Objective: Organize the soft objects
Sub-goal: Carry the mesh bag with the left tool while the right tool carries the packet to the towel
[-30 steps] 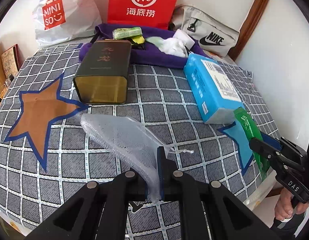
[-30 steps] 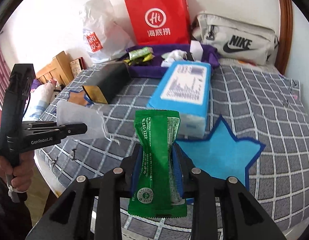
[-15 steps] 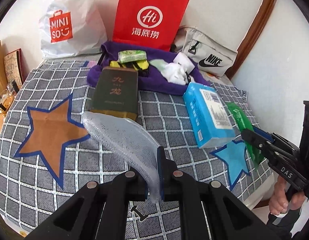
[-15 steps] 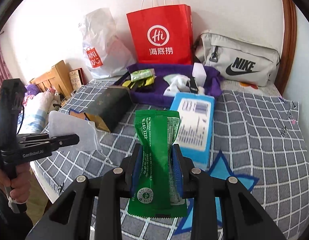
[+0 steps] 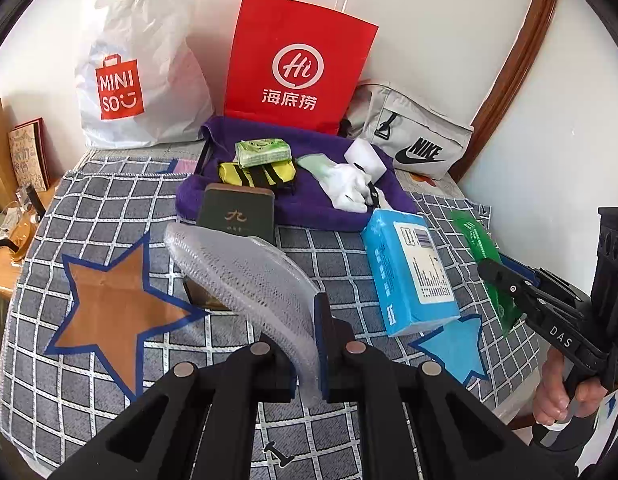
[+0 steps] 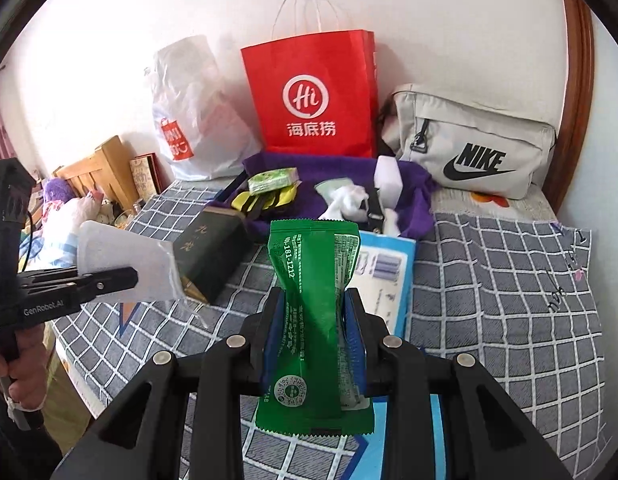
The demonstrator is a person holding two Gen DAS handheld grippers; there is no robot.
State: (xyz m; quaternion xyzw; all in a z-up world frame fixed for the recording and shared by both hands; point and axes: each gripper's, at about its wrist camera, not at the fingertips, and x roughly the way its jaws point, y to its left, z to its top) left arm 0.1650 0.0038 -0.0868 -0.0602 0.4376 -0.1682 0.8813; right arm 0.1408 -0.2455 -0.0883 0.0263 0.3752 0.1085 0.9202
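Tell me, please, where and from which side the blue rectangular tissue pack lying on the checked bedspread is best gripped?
Probably across its narrow width, near the middle, coming down from above: the blue rectangular tissue pack lies flat with its label face up and both long sides free. Its far end nearly meets the purple cloth, so an end-on approach there looks cramped.
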